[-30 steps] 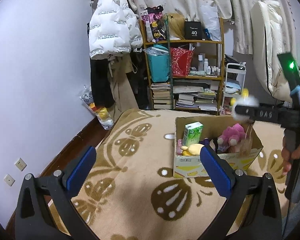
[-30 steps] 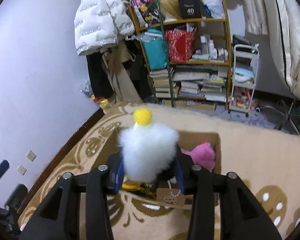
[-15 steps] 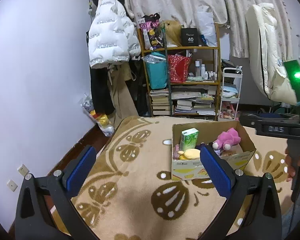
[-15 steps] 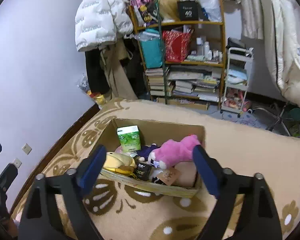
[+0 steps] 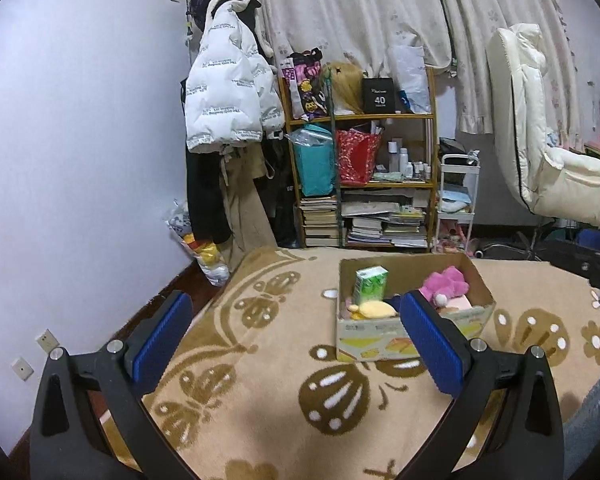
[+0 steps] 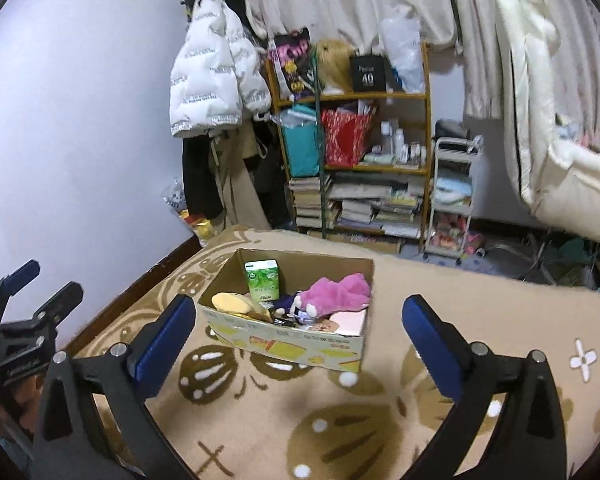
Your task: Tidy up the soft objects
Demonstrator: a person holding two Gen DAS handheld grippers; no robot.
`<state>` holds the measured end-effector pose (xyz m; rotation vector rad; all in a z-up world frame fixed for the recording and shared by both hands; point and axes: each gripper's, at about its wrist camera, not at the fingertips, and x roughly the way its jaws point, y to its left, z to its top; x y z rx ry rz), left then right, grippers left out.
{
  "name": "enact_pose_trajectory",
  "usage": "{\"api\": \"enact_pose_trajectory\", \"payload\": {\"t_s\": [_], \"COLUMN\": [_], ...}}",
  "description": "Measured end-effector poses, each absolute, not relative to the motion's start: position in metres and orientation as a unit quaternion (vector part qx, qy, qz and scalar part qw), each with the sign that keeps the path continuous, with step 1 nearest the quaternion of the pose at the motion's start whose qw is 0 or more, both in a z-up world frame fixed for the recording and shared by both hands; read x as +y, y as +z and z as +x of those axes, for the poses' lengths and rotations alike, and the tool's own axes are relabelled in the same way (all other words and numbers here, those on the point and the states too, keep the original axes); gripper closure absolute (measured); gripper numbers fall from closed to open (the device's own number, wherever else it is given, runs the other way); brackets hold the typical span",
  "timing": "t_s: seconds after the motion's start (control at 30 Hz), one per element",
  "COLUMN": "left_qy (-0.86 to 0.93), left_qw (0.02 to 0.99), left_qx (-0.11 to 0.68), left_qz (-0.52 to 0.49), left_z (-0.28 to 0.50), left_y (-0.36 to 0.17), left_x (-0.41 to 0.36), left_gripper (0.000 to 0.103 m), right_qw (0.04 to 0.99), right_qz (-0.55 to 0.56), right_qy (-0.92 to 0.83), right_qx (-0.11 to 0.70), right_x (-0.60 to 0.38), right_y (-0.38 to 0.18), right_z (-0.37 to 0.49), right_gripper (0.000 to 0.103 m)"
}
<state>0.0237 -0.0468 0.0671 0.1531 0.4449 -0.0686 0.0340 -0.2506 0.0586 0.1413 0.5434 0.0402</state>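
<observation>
**Both hand-held grippers spread wide above the rug, soft items in the cardboard box**

While the cardboard box (image 6: 284,342) is seen resting on the patterned rug (image 6: 380,420), both tools are held above the rug with nothing between their fingers. The left hand-held gripper (image 5: 296,338) is presented with its blue pads set wide apart; its right pad (image 5: 430,346) overlaps the front of the box in the left wrist view, though contact cannot be confirmed. The right hand-held gripper (image 6: 296,340) is likewise spread wide, and the box is framed between its two pads.

Inside the box, the following items are observed:

- A pink plush toy (image 6: 336,292) is laid toward the right half, over a pale pink item (image 6: 350,322).
- A yellow plush toy (image 6: 236,304) is placed at the front left corner.
- A green tissue pack (image 6: 263,280) is stood upright against the rear left wall.
- Small dark items lie between the plush toys; their identity cannot be determined.

Behind the rug, a shelf unit (image 5: 362,184) loaded with books and bags is positioned against the curtain. A white puffer jacket (image 5: 228,96) is hung to its left.
</observation>
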Motion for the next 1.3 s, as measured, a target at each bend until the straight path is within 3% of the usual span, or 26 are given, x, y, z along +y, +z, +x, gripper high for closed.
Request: {"api": "enact_pose_trajectory", "payload": {"t_s": [0.43, 0.8, 1.3], "left_qy": [-0.034, -0.038, -0.030], "left_qw": [0.980, 0.977, 0.977], "left_qx": [0.178, 0.197, 0.200], "left_qz": [0.082, 0.076, 0.065], "left_z": [-0.015, -0.025, -0.018], "left_y": [0.051, 0.015, 0.008], "left_x": [-0.042, -0.031, -0.027], "left_gripper": [0.000, 0.000, 0.000], "right_qw": [0.974, 0.973, 0.973], "right_qz": [0.060, 0.071, 0.058], "right_qy": [0.003, -0.029, -0.029], "right_qx": [0.218, 0.219, 0.221], "right_x": [-0.243, -0.255, -0.247], "right_y": [0.039, 0.026, 0.021], "right_z": [-0.027, -0.032, -0.030], "right_gripper": [0.000, 0.000, 0.000]}}
